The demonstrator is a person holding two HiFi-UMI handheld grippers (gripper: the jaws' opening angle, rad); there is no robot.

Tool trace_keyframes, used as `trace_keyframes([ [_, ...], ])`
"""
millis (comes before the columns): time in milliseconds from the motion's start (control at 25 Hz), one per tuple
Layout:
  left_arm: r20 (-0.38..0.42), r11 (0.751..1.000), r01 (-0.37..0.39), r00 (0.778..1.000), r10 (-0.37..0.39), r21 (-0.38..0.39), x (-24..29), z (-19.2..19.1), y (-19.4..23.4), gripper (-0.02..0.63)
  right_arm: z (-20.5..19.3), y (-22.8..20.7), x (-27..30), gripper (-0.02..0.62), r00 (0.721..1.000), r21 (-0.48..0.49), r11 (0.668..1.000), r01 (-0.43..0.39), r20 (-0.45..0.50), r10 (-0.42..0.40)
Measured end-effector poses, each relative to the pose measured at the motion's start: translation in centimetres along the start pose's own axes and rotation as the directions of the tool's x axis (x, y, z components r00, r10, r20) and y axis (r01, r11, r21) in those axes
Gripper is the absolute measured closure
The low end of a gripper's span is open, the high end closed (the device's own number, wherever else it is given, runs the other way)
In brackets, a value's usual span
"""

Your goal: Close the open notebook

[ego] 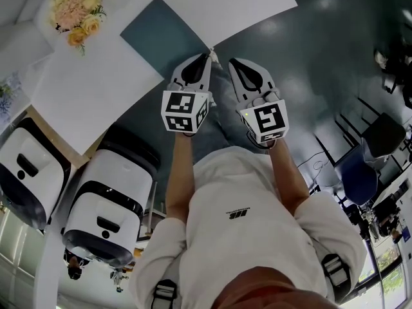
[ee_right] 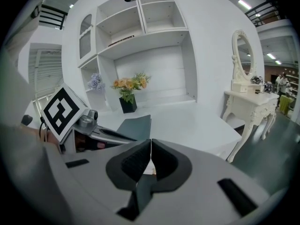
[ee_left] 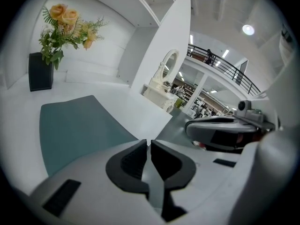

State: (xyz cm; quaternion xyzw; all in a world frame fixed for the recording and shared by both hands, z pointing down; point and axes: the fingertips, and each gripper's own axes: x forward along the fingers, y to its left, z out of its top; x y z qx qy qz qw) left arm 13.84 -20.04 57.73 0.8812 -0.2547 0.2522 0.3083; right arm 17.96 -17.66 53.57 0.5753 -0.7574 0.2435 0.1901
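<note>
Jaws together and empty, the left hand-held gripper (ee_left: 148,146) and right hand-held gripper (ee_right: 151,144) hover by the counter (ego: 96,89) corner, where the teal notebook (ego: 164,34) lies flat — probably light, thin and bendy, best pinched at a free cover edge.

Notebook (ego: 164,36) – flat teal rectangle lying on the white counter (ego: 96,89), only its plain cover showing, so it reads as closed. It sits skewed in the head view, one corner pointing away. Its near edge runs at the counter's front edge, close to the corner. In the left gripper view (ee_left: 75,130) it lies level, edges straight – white counter on its far and right sides.
</note>
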Motion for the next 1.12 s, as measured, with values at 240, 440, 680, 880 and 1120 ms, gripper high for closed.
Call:
trace_keyframes([
  [240, 0.031, 1.000, 0.005, 1.000, -0.005, 0.015, -1.2, 0.9, -0.8, 0.606, 0.7, 1.3, -0.7, 0.598, 1.000, -0.031, 0.999, -0.029, 0.002, 0.029],
  [440, 0.051, 1.000, 0.007, 0.999, -0.008, 0.026, -2.1, 1.5, -1.3, 0.606, 1.1, 1.6, -1.3, 0.598, 1.000, -0.032, 0.999, -0.018, 0.010, 0.019],
  [680, 0.085, 0.999, -0.004, 0.996, 0.001, 0.034, -3.9, 2.4, -1.9, 0.606, 2.3, 2.2, -2.6, 0.598, 0.999, -0.058, 0.998, -0.009, 0.030, 0.011],
  [880, 0.114, 0.999, -0.009, 0.993, 0.005, 0.039, -5.3, 3.0, -2.6, 0.606, 2.9, 2.8, -3.4, 0.598, 0.999, -0.081, 0.997, -0.006, 0.048, 0.010],
  [1120, 0.131, 0.999, -0.019, 0.991, 0.014, 0.033, -6.4, 3.2, -3.4, 0.606, 3.4, 3.1, -4.2, 0.598, 0.998, -0.097, 0.995, -0.012, 0.056, 0.017],
])
